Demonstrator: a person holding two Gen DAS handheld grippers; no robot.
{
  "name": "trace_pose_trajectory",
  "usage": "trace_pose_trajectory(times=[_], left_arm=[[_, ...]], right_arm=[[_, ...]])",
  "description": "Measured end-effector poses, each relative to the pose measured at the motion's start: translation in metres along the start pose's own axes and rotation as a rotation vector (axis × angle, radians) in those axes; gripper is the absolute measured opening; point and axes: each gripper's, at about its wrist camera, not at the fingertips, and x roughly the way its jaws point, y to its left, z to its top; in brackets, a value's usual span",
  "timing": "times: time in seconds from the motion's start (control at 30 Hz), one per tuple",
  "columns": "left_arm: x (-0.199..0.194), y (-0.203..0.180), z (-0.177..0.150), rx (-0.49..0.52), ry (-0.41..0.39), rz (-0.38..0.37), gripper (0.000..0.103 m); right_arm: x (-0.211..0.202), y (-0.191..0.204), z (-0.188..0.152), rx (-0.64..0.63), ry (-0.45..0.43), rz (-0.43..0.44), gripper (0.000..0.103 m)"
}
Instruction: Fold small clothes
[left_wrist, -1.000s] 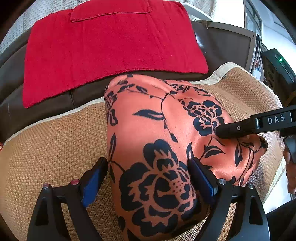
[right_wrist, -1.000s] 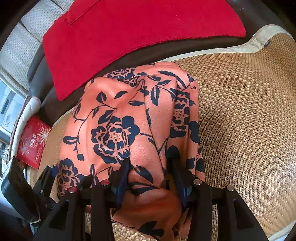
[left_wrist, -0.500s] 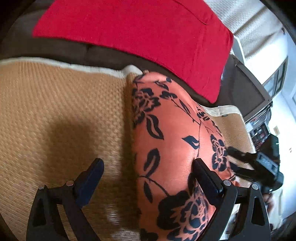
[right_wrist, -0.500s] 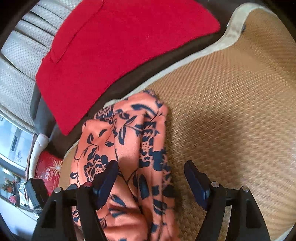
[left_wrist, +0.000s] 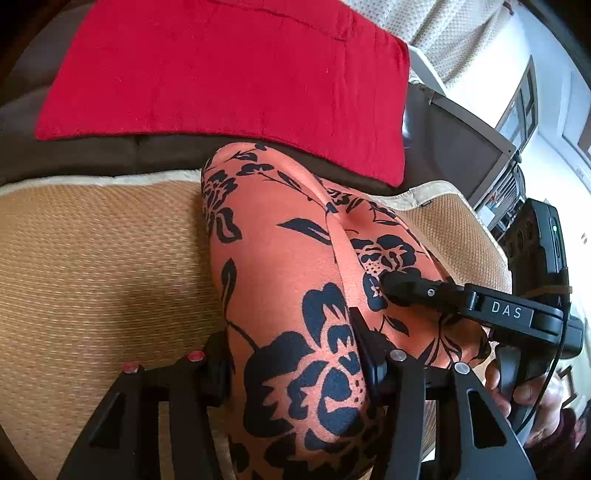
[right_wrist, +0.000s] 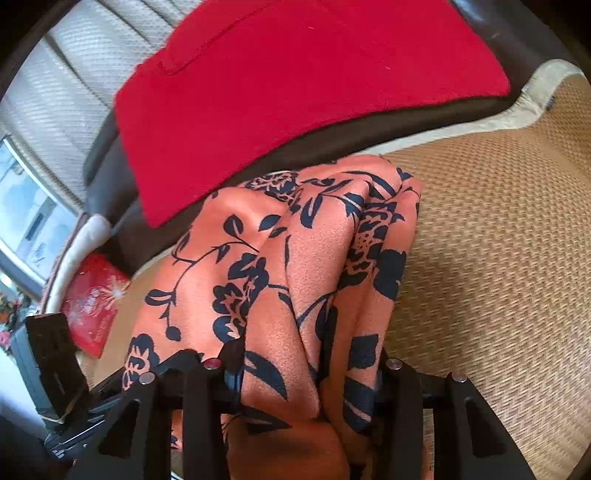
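Orange floral cloth (left_wrist: 295, 280) bunched on woven mat (left_wrist: 103, 266), just near of red cushion (left_wrist: 229, 74). Left gripper (left_wrist: 295, 369) just closing, pads pressed on near end of cloth. Right gripper (right_wrist: 310, 365) likewise just closing, clamped on cloth folds at right.

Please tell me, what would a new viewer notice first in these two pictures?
First, the orange cloth with black flowers, bunched in the middle on the woven mat. The left tool and the right tool, whose jaws have just been closing, both pinch its near end. Behind it, a red cloth lies flat on the dark sofa.
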Motion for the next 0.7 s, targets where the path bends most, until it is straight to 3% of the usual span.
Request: trace_pose_trajectory(times=[0.13, 0.27, 0.4, 0.43, 0.53, 0.63, 0.7], left_arm=[[-0.026, -0.002, -0.012, 0.041, -0.034, 0.063, 0.055], [-0.046, 0.009, -0.026, 0.016, -0.031, 0.13, 0.056], [-0.028, 0.026, -0.041, 0.0, 0.114, 0.267, 0.077], [-0.028, 0.032, -0.044, -0.018, 0.126, 0.267, 0.078], [-0.04, 0.032, -0.037, -0.032, 0.08, 0.253, 0.078], [-0.061, 0.026, -0.027, 0.026, -0.042, 0.35, 0.082], [-0.063, 0.019, -0.022, 0.058, -0.075, 0.383, 0.084]], right_arm=[[0.002, 0.023, -0.011, -0.04, 0.017, 0.039, 0.047], [0.007, 0.048, -0.03, -0.071, 0.043, 0.087, 0.047], [0.032, 0.055, -0.051, -0.065, 0.12, 0.04, 0.052], [0.034, 0.054, -0.053, -0.055, 0.122, 0.033, 0.057], [0.023, 0.057, -0.049, -0.04, 0.129, 0.026, 0.059], [-0.008, 0.061, -0.036, -0.055, 0.016, -0.006, 0.059], [-0.025, 0.07, -0.029, -0.084, -0.085, -0.009, 0.059]])
